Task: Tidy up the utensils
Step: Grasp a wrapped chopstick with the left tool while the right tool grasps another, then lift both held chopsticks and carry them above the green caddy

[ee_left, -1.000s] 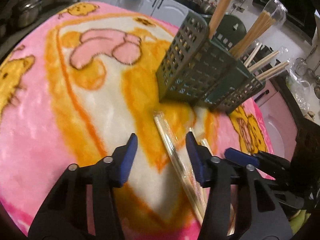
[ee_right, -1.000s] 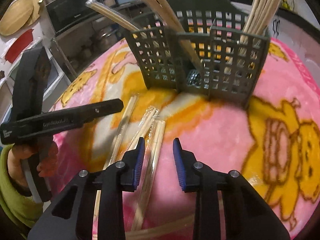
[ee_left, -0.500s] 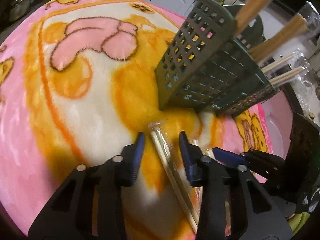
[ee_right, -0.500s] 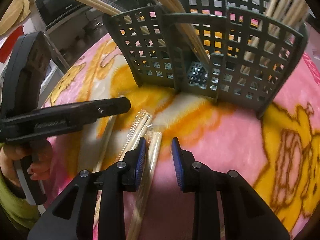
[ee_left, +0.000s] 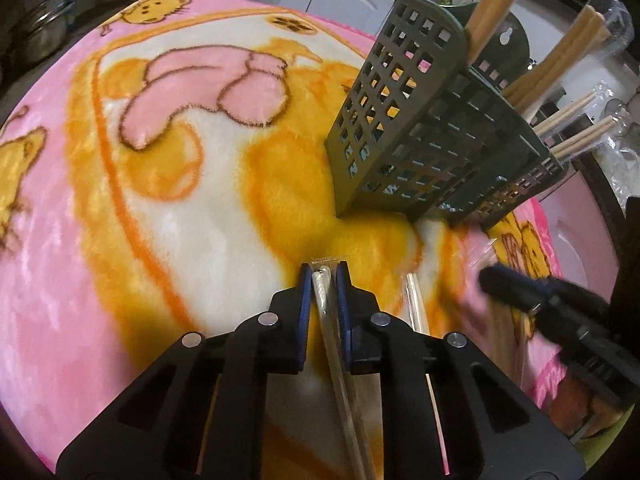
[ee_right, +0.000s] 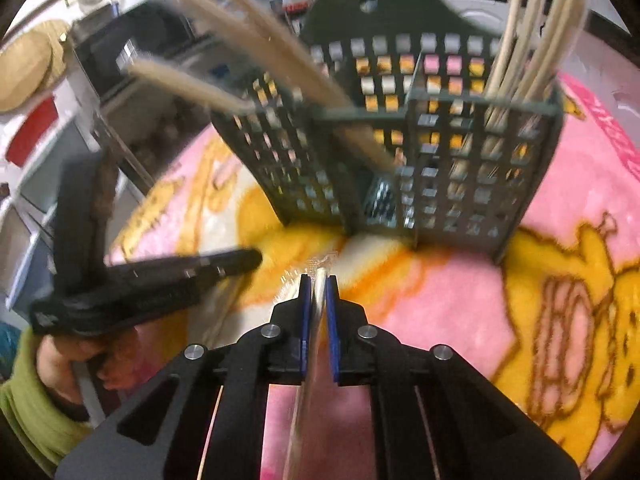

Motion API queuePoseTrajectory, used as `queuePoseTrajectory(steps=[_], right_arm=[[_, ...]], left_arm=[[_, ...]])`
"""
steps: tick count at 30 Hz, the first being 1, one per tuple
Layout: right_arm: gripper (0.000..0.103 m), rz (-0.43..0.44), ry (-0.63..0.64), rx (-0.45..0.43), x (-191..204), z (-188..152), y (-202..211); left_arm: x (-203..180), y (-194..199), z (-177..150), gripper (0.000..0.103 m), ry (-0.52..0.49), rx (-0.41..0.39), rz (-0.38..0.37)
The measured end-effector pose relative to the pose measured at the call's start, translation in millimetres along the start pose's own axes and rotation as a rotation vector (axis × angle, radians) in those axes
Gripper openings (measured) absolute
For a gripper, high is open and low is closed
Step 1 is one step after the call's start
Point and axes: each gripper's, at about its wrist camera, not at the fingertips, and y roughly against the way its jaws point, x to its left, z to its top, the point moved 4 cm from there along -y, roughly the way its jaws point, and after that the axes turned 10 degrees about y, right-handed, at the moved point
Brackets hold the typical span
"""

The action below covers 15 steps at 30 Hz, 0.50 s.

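A dark green slotted utensil holder (ee_left: pixel 420 148) stands on the pink and yellow blanket (ee_left: pixel 160 200), with chopsticks upright in its compartments. In the left wrist view my left gripper (ee_left: pixel 324 276) has its jaws closing on the tip end of a plastic-wrapped chopstick pair (ee_left: pixel 332 340), pads pressing it. In the right wrist view my right gripper (ee_right: pixel 319 284) has its jaws closing tight on another wrapped pair (ee_right: pixel 318 308), just in front of the holder (ee_right: pixel 440 160). Each gripper shows in the other's view: the right one (ee_left: pixel 516 280), the left one (ee_right: pixel 240 260).
Another wrapped pair (ee_left: pixel 416 304) lies on the blanket between the grippers. A hand (ee_right: pixel 68 360) in a green sleeve (ee_right: pixel 24 400) holds the left gripper. Kitchen cabinets and counters ring the table. The blanket's left part (ee_left: pixel 100 240) is bare.
Both grippers moved forward toward the holder and their jaws narrowed from open to pressing on wrapped chopstick pairs. The right wrist view is now blurred by motion.
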Motion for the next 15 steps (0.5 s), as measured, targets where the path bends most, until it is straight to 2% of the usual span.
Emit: queuePoseTrajectory(steps=[4, 7, 15], right_arm=[[0.006, -0.003, 0.015, -0.084, 2, 12, 28], [0.006, -0.018, 0.031, -0.155, 4, 22, 52], [0.006, -0.077, 0.048, -0.300, -2, 39, 101]], left_arm=[[-1, 11, -2, 0.004, 0.005, -0.029, -0.023], [-9, 29, 1, 0.003, -0.008, -0.079, -0.045], [-50, 83, 15, 0.003, -0.069, -0.219, -0.119]])
